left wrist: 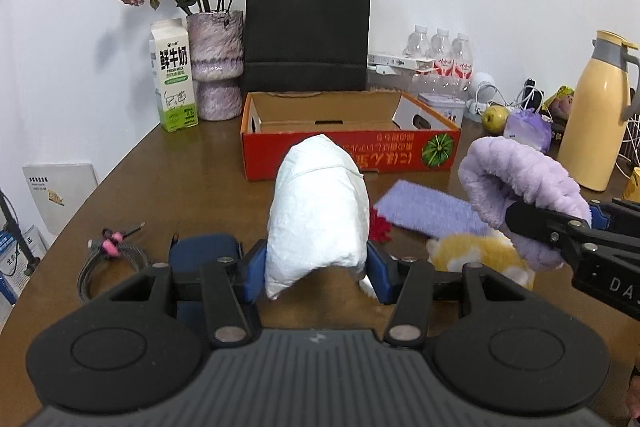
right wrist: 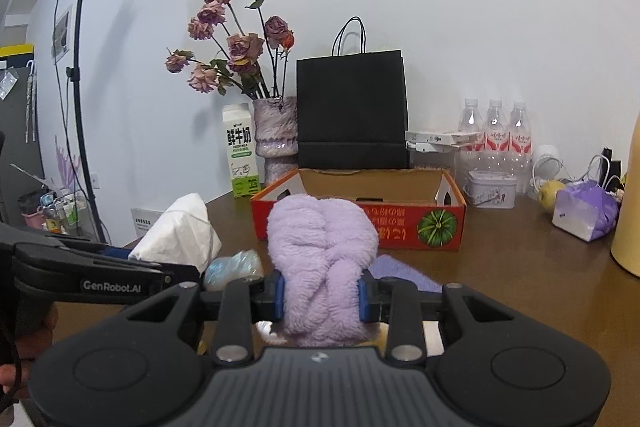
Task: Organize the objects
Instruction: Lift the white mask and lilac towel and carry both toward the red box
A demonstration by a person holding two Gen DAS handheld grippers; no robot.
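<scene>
While left hand-held gripper [left wrist: 316, 267] clamps white packet [left wrist: 318, 211], right [right wrist: 322, 297] grips purple towel [right wrist: 322, 247], "GenRobot.AI" lettering.

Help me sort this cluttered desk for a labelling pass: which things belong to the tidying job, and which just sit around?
In the job:
white packet, held by left gripper
purple headband, held by right gripper
red box, open

Lying about:
milk carton
black bag
yellow flask

The left gripper [left wrist: 316, 267] pinches a white tissue pack [left wrist: 318, 211] above the brown table [left wrist: 192, 187], facing an open red cardboard box [left wrist: 348, 143], while the right gripper [left wrist: 532, 223] alongside grips a fluffy purple towel [left wrist: 516, 183].
</scene>
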